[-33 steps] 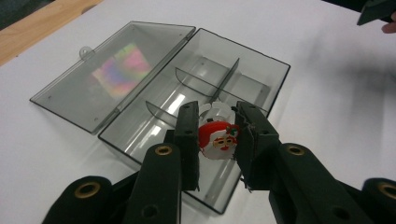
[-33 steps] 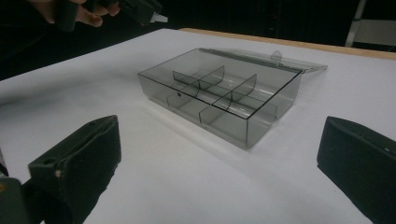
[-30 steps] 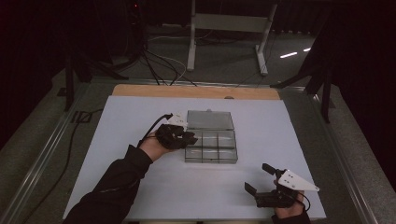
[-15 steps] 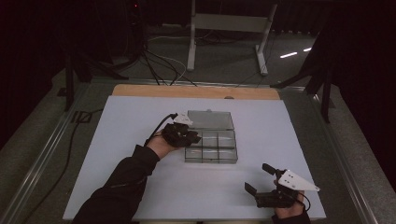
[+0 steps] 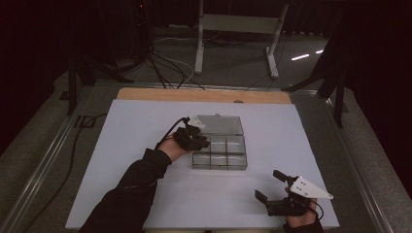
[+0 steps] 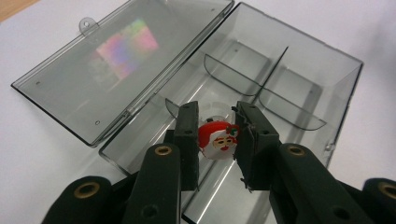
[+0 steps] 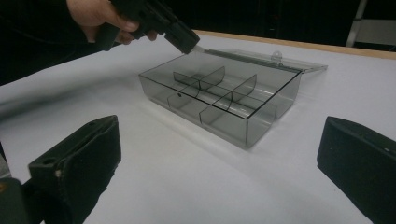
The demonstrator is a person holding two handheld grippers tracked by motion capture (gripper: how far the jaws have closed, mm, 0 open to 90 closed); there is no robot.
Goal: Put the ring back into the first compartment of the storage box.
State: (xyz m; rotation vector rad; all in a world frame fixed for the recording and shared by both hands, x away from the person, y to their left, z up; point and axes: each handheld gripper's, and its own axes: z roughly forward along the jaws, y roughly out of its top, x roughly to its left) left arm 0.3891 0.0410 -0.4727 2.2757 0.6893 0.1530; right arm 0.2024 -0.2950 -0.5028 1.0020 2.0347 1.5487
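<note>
A: Two grippers are in use. State the condition of the left gripper (image 6: 215,135).

B: Its jaws are clamped on a small round Santa-face piece (image 6: 218,139), one pad on each side. The piece is red and white, held just above the near-left compartment of the clear divided box (image 5: 219,153).

A: Position of the box?

B: It sits near the middle of the white table sheet (image 5: 145,121). Its lid (image 6: 116,60) is folded fully back and lies flat on the sheet behind the box. Curved and straight dividers split the interior into several compartments.

A: In the high view, where is the left gripper (image 5: 194,138)?

B: At the box's left edge, over the compartment nearest the hinge side.

A: Condition of the right gripper (image 5: 272,187)?

B: Jaws stand wide apart with nothing between them. It rests low over the sheet near the front right corner, well apart from the box, pointing toward it.
</note>
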